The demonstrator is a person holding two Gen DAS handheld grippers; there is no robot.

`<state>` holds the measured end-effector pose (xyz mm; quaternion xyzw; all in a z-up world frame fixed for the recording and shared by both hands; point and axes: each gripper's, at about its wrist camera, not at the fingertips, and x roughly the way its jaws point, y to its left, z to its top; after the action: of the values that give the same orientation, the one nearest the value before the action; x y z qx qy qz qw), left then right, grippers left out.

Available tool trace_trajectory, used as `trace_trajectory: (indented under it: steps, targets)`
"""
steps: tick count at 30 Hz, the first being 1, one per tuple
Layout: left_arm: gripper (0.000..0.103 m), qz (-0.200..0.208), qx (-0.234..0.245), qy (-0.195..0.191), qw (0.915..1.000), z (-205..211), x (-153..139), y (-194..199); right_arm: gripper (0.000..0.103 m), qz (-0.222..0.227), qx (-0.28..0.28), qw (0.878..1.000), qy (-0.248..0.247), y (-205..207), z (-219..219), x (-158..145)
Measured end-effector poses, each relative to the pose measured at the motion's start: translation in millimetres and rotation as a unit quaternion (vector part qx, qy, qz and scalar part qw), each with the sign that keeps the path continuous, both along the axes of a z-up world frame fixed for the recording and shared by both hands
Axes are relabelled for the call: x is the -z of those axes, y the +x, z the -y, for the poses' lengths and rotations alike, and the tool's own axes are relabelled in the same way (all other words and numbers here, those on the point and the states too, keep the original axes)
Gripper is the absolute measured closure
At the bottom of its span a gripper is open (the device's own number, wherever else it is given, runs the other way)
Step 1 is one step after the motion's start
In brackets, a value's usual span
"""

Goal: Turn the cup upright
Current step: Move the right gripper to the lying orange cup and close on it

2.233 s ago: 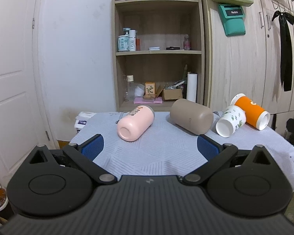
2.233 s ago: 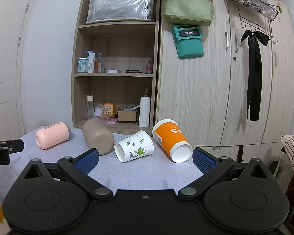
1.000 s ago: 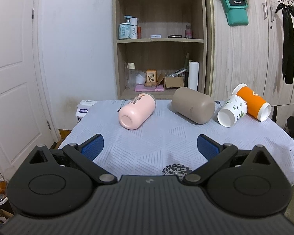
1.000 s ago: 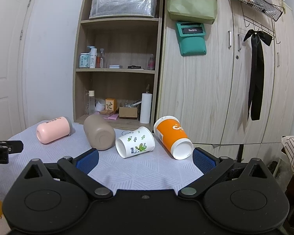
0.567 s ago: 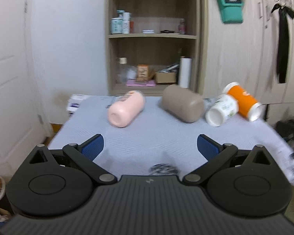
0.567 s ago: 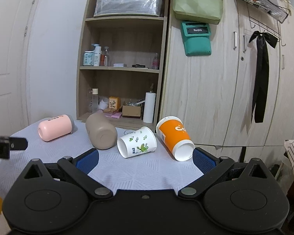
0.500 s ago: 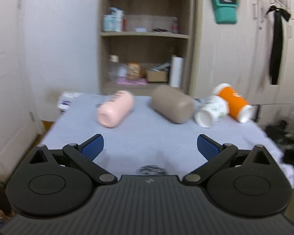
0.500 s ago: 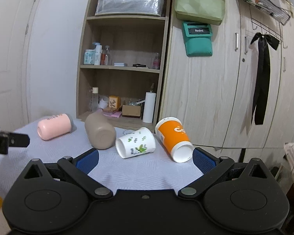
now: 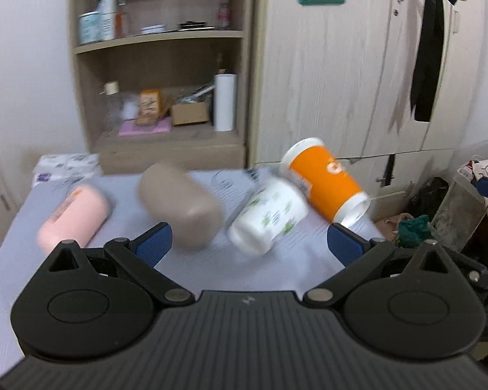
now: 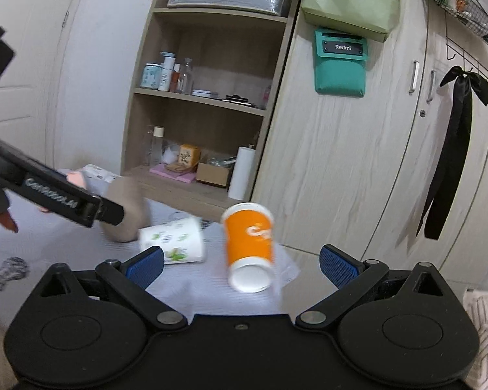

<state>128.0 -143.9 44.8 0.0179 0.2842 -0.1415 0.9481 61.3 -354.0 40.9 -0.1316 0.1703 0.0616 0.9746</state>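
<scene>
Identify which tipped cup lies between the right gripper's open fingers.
The orange cup, mouth toward the right gripper; the white leaf-print cup lies farther left.

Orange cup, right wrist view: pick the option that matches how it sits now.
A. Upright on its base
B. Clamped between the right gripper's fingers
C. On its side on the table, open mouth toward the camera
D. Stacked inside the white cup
C: the orange cup lies on its side on the table, its white-rimmed mouth facing the camera; the open right gripper is not gripping it.
</scene>
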Motion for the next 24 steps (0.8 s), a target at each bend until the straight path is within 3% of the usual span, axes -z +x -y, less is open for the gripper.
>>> trace_trajectory:
  steps: [4, 11, 16, 24]
  targets:
    - [0.000, -0.026, 0.035, -0.012, 0.9989, 32.0, -3.5, 40.2, 0.000, -0.029, -0.024, 0.999, 0.015, 34.3, 26.0, 1.3]
    - [0.002, -0.064, 0.056, 0.000, 0.9964, 76.7, 8.2, 100.8, 0.000, -0.117, -0.058, 0.986, 0.108, 116.9, 53.2, 29.9]
    - [0.003, -0.079, 0.068, -0.005, 0.9946, 84.6, 15.0, 121.2, 0.005, -0.163, -0.065, 0.973, 0.147, 164.0, 58.3, 50.6]
    - [0.003, -0.061, 0.068, 0.007, 0.9958, 93.3, 20.1, 133.7, 0.013, -0.227, -0.056, 0.959, 0.158, 210.0, 55.8, 73.1]
